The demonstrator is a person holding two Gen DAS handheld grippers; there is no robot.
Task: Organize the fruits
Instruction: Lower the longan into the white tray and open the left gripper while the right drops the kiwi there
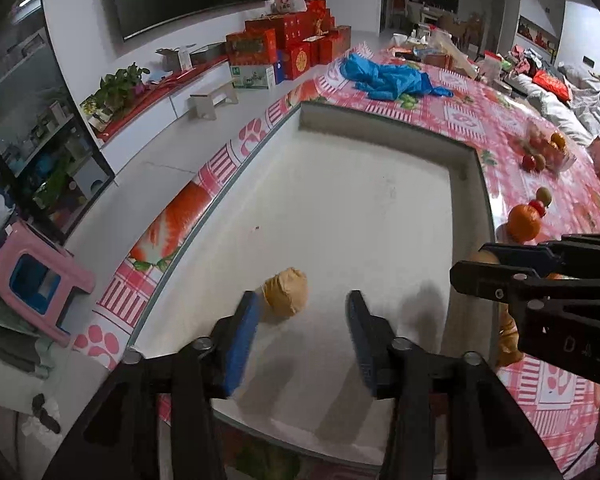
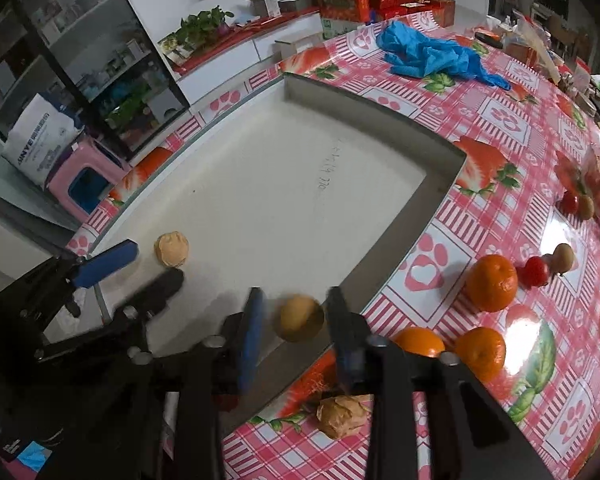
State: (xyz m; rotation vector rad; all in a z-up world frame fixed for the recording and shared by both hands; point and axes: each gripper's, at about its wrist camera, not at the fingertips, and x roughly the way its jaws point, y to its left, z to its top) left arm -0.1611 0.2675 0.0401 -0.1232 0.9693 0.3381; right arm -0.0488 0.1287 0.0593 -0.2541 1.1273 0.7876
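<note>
A white tray (image 1: 380, 132) (image 2: 400, 108) lies on the pink checked tablecloth. A paper-wrapped fruit (image 1: 286, 291) (image 2: 172, 249) lies in its near left part. My left gripper (image 1: 304, 340) (image 2: 140, 266) is open just short of it. My right gripper (image 2: 296, 320) (image 1: 472, 276) is open around a yellow fruit (image 2: 299, 318) over the tray's near right edge; the jaws do not touch it. Three oranges (image 2: 493, 288) (image 2: 480, 352) (image 2: 420, 342) lie right of the tray. Another wrapped fruit (image 2: 342, 414) lies below my right gripper.
Small red and brown fruits (image 2: 538, 271) and a clear fruit container (image 1: 548, 146) sit at the right. Blue gloves (image 2: 432, 56) lie behind the tray. A pink stool (image 1: 36, 280) stands on the floor at left. Red boxes (image 1: 292, 46) stand at the back.
</note>
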